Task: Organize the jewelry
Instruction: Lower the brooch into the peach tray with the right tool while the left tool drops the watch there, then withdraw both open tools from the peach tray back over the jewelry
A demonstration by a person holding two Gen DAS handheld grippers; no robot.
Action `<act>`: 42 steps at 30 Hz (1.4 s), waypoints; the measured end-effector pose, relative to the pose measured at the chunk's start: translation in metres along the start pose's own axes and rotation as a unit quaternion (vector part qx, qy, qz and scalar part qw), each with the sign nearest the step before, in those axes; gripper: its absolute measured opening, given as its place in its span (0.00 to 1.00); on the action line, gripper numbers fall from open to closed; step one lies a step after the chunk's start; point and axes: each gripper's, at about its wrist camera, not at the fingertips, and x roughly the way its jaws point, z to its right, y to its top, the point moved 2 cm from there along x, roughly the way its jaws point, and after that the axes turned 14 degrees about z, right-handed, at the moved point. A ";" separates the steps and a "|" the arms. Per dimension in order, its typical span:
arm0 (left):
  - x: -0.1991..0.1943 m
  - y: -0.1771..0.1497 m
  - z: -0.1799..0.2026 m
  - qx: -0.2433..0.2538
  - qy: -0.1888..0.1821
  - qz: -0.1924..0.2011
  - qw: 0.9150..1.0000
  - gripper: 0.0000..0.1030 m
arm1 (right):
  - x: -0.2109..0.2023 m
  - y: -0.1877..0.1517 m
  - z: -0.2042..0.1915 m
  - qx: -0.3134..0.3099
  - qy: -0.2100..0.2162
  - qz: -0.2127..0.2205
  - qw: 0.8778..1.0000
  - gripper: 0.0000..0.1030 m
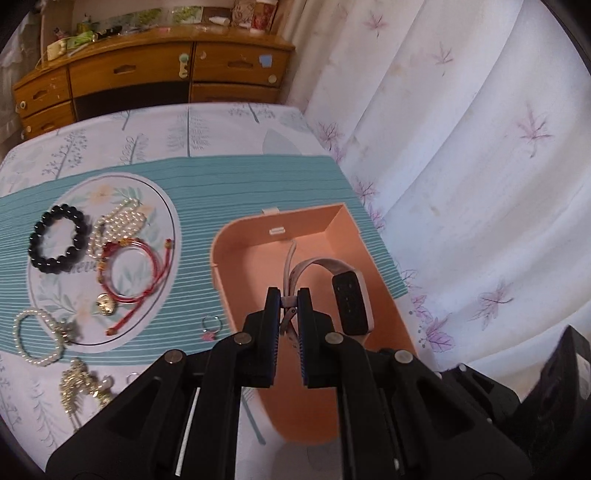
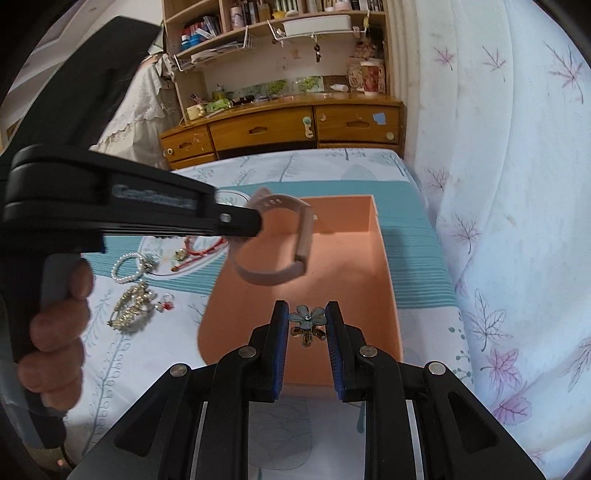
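Note:
My left gripper [image 1: 288, 301] is shut on the strap of a pink smart band [image 1: 351, 299] and holds it over the open pink box [image 1: 236, 236]. In the right wrist view the band [image 2: 273, 240] hangs above the box [image 2: 388, 258] from the left gripper [image 2: 255, 221]. My right gripper [image 2: 306, 317] is shut on a grey-blue flower hair clip [image 2: 308, 317] above the box's near end. On the table lie a black bead bracelet [image 1: 57, 238], a pearl strand [image 1: 122, 221], a red cord bracelet [image 1: 136, 273], a pearl bracelet [image 1: 37, 338], a small ring [image 1: 211, 326] and a gold hair comb [image 1: 81, 387].
The table has a leaf-print cloth with a teal mat [image 1: 240, 184]. A white curtain [image 1: 480, 147] hangs close on the right. A wooden dresser [image 1: 147, 74] stands beyond the table, with shelves [image 2: 277, 29] above it.

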 end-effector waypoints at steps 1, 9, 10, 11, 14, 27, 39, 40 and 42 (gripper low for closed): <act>0.005 -0.001 0.001 -0.001 0.002 -0.003 1.000 0.06 | 0.002 -0.003 -0.003 0.000 -0.002 -0.003 1.000 0.20; 0.019 -0.008 -0.007 -0.014 0.006 -0.024 1.000 0.23 | 0.004 -0.011 0.001 0.016 -0.001 -0.002 1.000 0.67; 0.017 -0.007 -0.009 -0.020 0.007 -0.021 1.000 0.33 | 0.001 -0.010 0.001 0.014 -0.002 0.006 1.000 0.67; 0.012 -0.006 -0.011 -0.024 0.008 -0.017 1.000 0.37 | 0.000 -0.009 0.001 0.012 -0.003 0.009 1.000 0.67; -0.004 -0.004 -0.015 -0.030 0.014 0.001 0.999 0.43 | -0.001 -0.005 -0.002 0.000 -0.009 0.013 1.000 0.67; -0.084 -0.017 -0.019 -0.012 0.046 0.079 0.996 0.63 | -0.030 -0.005 -0.019 -0.006 0.017 0.023 1.000 0.85; -0.125 -0.047 -0.034 0.009 0.089 0.075 0.993 0.63 | -0.055 -0.007 -0.037 -0.012 0.014 0.028 0.999 0.85; -0.128 -0.051 -0.036 0.009 0.094 0.073 0.993 0.63 | -0.055 -0.008 -0.038 -0.012 0.012 0.028 0.999 0.85; -0.129 -0.057 -0.039 0.001 0.097 0.067 0.993 0.63 | -0.057 -0.008 -0.039 -0.004 0.011 0.026 1.000 0.85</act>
